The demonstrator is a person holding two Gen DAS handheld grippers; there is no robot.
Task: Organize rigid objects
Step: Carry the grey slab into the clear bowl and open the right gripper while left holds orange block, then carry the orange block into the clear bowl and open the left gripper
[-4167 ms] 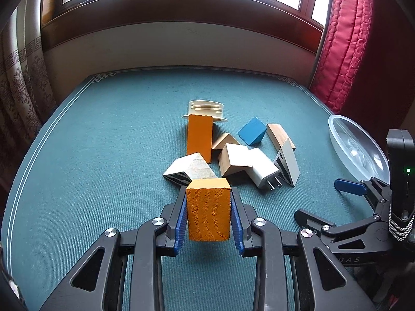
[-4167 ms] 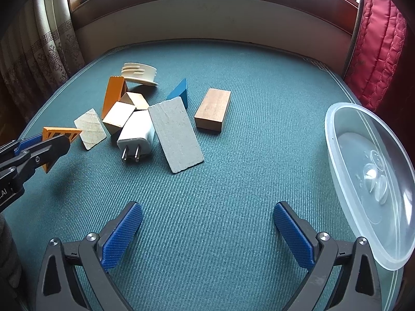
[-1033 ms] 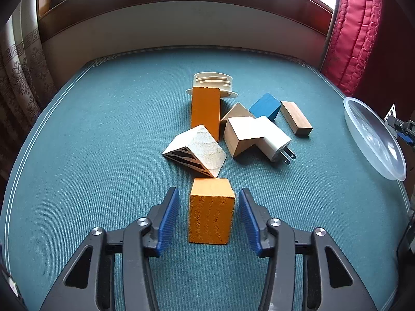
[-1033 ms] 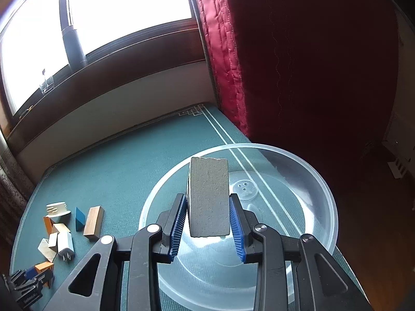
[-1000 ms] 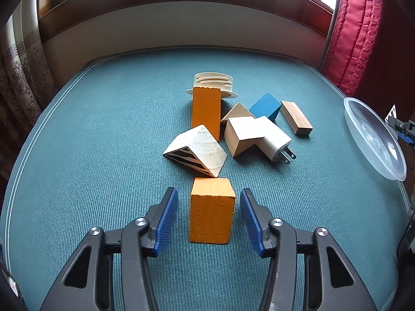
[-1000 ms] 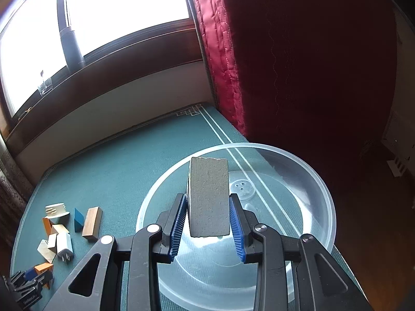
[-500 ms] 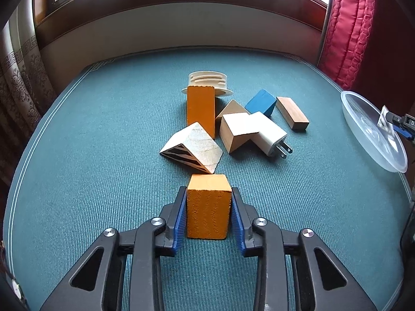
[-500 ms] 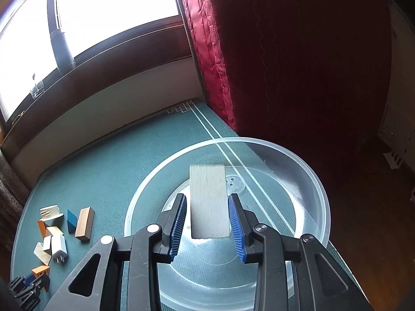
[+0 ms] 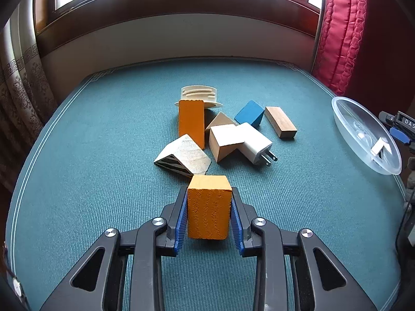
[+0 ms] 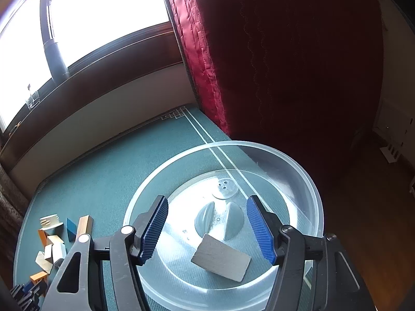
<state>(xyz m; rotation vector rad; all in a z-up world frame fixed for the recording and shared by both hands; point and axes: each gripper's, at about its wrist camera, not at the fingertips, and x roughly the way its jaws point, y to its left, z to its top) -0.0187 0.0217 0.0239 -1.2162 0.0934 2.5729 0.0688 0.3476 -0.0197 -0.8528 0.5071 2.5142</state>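
My left gripper [image 9: 208,202] is shut on an orange wooden block [image 9: 208,213], with both blue pads pressed against its sides just in front of the pile. The jaws of my right gripper [image 10: 207,204] are opening above the clear plastic bowl [image 10: 306,171]. A grey slab [image 10: 221,257] lies loose and flat on the bowl's bottom below them, touching neither pad. In the left wrist view the bowl [image 9: 345,127] sits at the table's right edge with the slab [image 9: 380,146] inside it.
The pile on the teal table [image 9: 90,155] holds an orange plank [image 9: 191,121], a striped wedge [image 9: 185,155], a pale wood block [image 9: 224,141], a white plug charger [image 9: 255,142], a blue block [image 9: 249,112], a brown block [image 9: 280,121] and a cream round part [image 9: 198,94]. A red curtain [image 10: 259,64] hangs behind the bowl.
The left jaws closed onto the orange block. The right jaws spread apart, and the grey slab dropped from them to lie flat in the bowl.
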